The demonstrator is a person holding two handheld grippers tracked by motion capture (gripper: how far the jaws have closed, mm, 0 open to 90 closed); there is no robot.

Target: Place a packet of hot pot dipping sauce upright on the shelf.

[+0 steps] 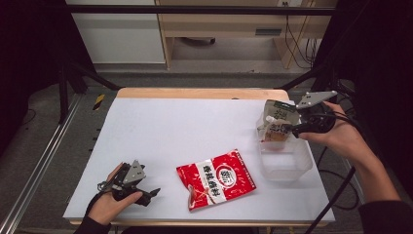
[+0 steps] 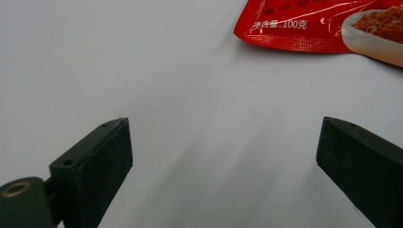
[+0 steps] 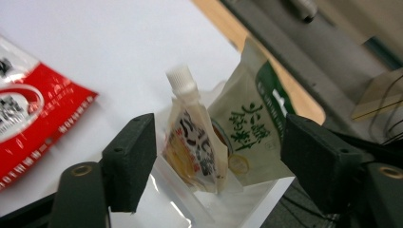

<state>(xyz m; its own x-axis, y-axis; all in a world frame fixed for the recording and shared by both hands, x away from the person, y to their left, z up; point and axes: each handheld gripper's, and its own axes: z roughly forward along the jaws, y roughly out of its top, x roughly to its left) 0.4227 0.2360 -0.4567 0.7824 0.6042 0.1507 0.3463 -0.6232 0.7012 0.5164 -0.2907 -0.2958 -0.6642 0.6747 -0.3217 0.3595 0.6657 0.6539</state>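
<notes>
Right gripper [image 1: 293,129], jaws spread apart and gripping nothing, hovers at a clear plastic container [image 1: 287,161] on the white table [image 1: 160,126]. Inside it, a green-printed pouch [image 3: 249,128] and a smaller spouted sauce pouch [image 3: 195,142] stand upright, just beyond the jaws. Left gripper [image 1: 155,192], also open, rests near a red seasoning packet [image 1: 215,179].

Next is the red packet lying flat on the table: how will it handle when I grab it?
The red packet looks like thin glossy film, so probably floppy and somewhat slippery. It lies flat, so it won't roll; pinching an edge seems easiest. Its printing suggests a light powder fill.
</notes>
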